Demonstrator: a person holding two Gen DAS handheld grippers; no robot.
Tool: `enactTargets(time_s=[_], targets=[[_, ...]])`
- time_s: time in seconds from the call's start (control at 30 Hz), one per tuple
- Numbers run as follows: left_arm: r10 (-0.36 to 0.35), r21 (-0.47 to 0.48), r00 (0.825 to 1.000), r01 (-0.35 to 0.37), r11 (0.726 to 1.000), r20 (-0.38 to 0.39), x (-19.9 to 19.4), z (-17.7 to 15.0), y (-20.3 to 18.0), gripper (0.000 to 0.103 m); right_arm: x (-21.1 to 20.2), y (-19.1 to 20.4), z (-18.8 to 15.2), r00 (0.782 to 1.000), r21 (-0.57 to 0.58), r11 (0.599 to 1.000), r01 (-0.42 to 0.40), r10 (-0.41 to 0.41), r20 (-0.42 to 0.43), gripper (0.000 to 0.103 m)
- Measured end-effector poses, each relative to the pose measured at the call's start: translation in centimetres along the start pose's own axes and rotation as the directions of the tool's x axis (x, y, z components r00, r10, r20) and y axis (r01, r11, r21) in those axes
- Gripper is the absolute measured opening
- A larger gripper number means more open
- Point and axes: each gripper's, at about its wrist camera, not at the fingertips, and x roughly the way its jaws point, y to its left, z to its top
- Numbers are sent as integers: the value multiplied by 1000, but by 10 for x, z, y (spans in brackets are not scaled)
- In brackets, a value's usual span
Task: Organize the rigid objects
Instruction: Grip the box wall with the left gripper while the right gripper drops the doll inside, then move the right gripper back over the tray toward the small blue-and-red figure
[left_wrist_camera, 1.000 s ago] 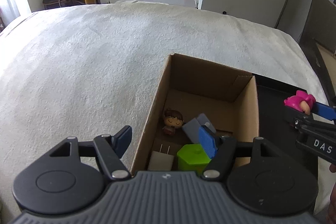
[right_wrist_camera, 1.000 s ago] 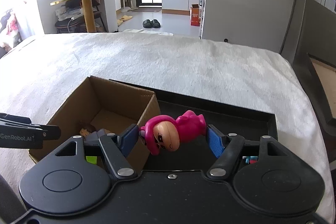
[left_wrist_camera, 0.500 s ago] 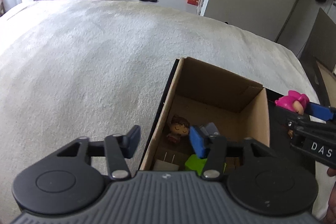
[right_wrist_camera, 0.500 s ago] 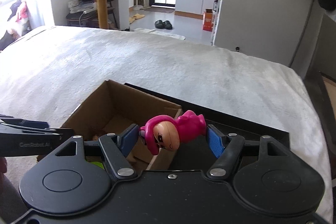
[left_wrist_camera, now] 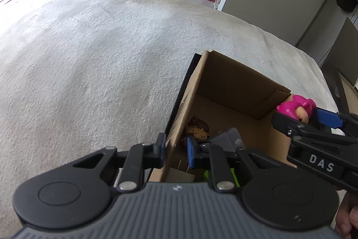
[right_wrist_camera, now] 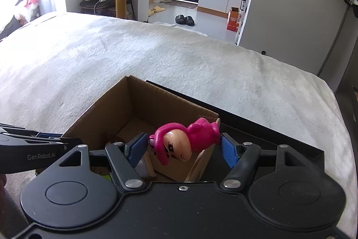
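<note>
Right tool (right_wrist_camera: 183, 149) clenched on a pink figurine (right_wrist_camera: 182, 142), gripped sideways between the blue pads, face toward the camera, held above the right-hand wall of an open cardboard box (right_wrist_camera: 132, 102). Seen from the left wrist as well: pink figurine (left_wrist_camera: 295, 108) at the box's far right corner, right tool (left_wrist_camera: 313, 124) reaching in from the right. Left tool (left_wrist_camera: 175, 150) straddling the left wall of the cardboard box (left_wrist_camera: 235, 82), one pad outside, one inside, narrowed around the cardboard; actual contact with the wall impossible to tell. Inside the box: a brown-haired doll head (left_wrist_camera: 198, 128), a grey block (left_wrist_camera: 228, 138), a green piece (left_wrist_camera: 209, 174) mostly hidden behind the left tool. Box resting on a black tray (right_wrist_camera: 268, 131), all on a bed covered with a white blanket (left_wrist_camera: 100, 48).
</note>
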Motion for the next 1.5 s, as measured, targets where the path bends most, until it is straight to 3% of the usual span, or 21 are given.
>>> enactTargets(time_s=[0.3,0.63,0.77,1.27,1.37,1.5], targets=[[-10,-30,1000,9,1000,-12,6,0,6,15,11,9,9,1000,-44,999,10,-10,11,69],[-34,-66,999,33,997,-23,8,1,12,15,13,37,20,998,-115,992,-48,51,26,69],[-35,-64,999,34,997,-17,6,1,12,15,8,28,17,997,-71,995,-72,72,1,69],[-3,-26,1000,3,1000,-11,-15,6,2,16,-33,2,-3,999,-40,999,-36,37,12,68],[-1,22,1000,1,1000,-6,-23,7,-9,22,-38,-6,-6,999,-29,999,-29,30,13,68],[28,78,1000,-28,997,4,-31,7,-27,40,-47,-20,-12,999,17,999,-31,30,26,69]])
